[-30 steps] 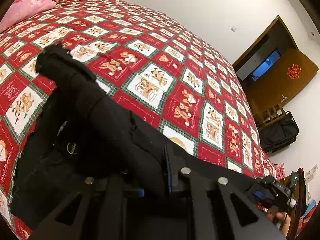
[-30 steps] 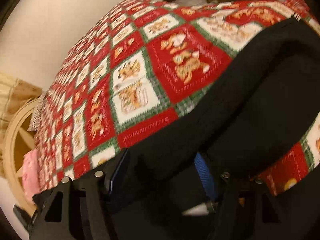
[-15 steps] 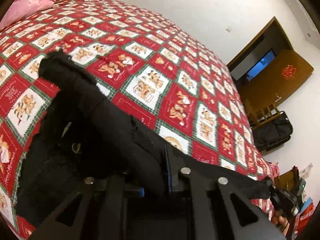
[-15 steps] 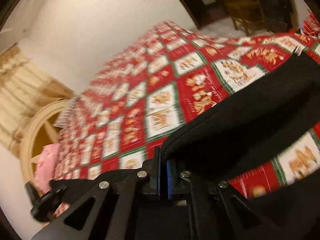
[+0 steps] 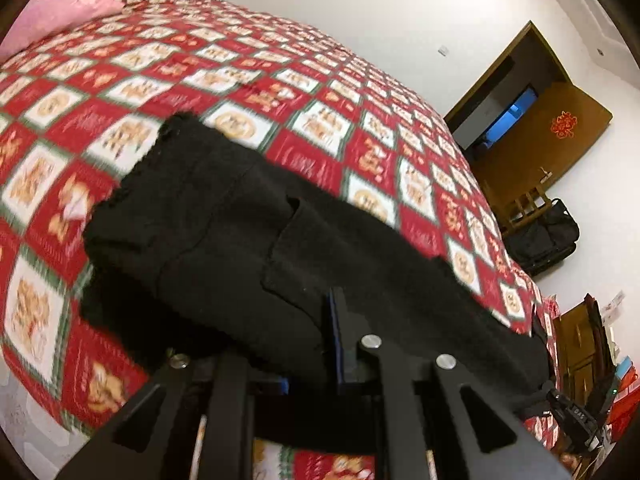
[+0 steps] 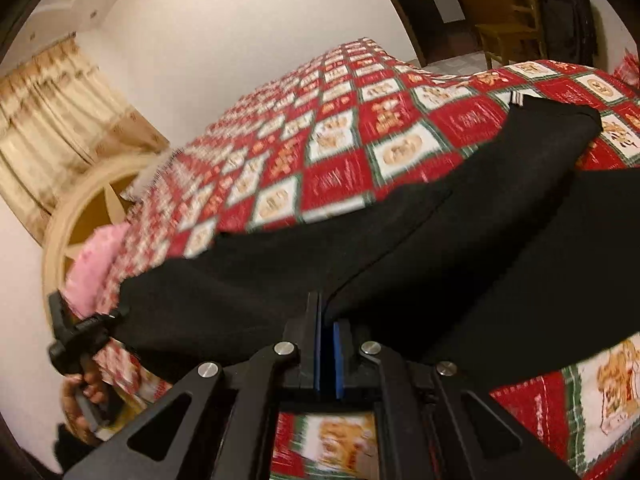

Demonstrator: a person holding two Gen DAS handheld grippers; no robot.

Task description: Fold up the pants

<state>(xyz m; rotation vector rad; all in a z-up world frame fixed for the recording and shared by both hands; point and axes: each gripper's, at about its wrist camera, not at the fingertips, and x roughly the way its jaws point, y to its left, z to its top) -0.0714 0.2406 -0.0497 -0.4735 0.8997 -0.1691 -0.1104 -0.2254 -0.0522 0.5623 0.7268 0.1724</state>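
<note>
We see the black pants (image 5: 248,240) draped across the lower centre of the frame over the red patchwork bedspread (image 5: 320,92). Left gripper (image 5: 308,344) pinches black fabric at bottom centre. In the right wrist view, the right gripper (image 6: 327,320) has its blue pads nearly together, pinching a pants (image 6: 420,240) edge. A pink pillow (image 5: 60,12) sits upper left.

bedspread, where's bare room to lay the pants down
Bare bedspread runs from the pants to the pink pillow and the wall-side edge. The near edge is crowded: both claws, left and right, grip the pants there.
</note>
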